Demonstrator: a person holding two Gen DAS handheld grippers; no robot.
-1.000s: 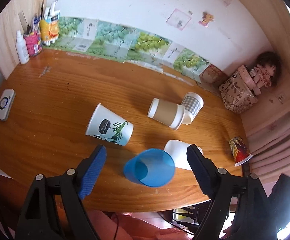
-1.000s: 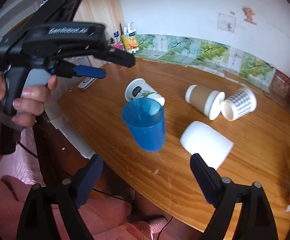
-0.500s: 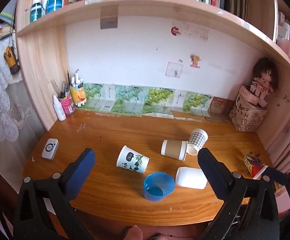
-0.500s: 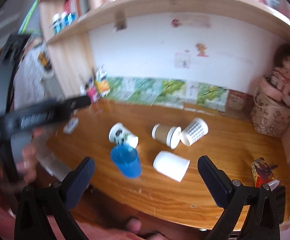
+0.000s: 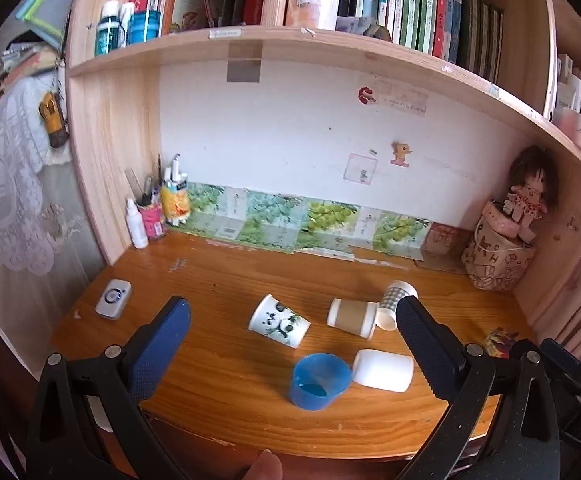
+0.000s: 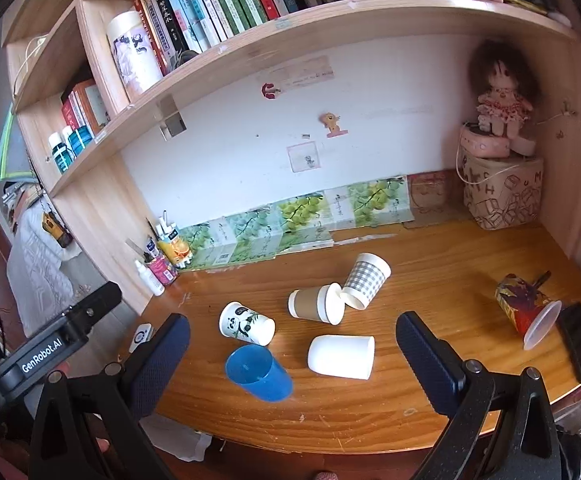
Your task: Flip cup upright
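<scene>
Right wrist view: blue cup [image 6: 259, 373] stands upright nr desk [image 6: 450, 280] front edge, beside white cup [image 6: 340, 356]; prob. light, slick plastic, best gripped mid-wall. Left gripper [image 5: 290, 344] & right gripper [image 6: 292, 354] wide open, empty.

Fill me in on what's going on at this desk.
A person holds two grippers back from the desk, both open and empty: left gripper, right gripper. The blue cup stands upright near the front edge. The panda cup, brown cup, checked cup, white cup and red patterned cup lie on their sides.
</scene>
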